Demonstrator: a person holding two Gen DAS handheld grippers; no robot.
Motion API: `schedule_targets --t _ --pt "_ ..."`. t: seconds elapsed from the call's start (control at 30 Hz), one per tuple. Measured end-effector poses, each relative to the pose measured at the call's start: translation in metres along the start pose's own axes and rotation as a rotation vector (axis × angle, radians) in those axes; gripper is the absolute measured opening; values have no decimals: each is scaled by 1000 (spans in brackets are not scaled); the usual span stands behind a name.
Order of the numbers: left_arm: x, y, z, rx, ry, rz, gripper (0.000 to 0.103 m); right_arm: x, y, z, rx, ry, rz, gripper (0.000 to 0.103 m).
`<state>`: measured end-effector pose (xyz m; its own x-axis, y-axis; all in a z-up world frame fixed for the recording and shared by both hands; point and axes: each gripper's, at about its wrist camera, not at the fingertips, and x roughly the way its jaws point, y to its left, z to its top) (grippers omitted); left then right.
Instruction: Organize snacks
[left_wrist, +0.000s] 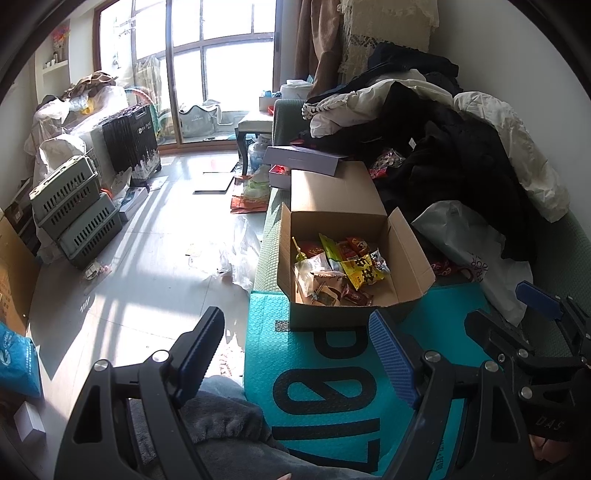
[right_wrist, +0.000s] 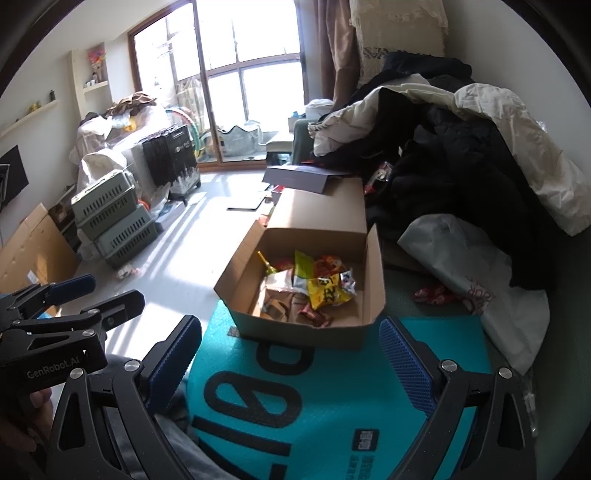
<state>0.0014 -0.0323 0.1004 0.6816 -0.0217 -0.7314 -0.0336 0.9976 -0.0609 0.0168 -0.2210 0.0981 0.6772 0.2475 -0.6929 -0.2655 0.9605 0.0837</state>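
An open cardboard box sits on the green sofa seat, with several snack packets lying in it, a yellow one on top. Its front edge rests on a teal bubble mailer. My left gripper hovers open above the mailer, short of the box, with nothing between its fingers. My right gripper is beside it, also open and empty. A loose red wrapper lies on the seat to the right of the box.
A heap of dark and white clothes and a white plastic bag crowd the right side. A flat purple box lies behind the carton. Green crates stand on the floor at the left.
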Motion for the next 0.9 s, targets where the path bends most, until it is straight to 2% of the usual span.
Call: schedule_targets --t 0.9 --pt "3 -2 -1 0 14 2 80 1 -2 4 -8 12 -2 98"
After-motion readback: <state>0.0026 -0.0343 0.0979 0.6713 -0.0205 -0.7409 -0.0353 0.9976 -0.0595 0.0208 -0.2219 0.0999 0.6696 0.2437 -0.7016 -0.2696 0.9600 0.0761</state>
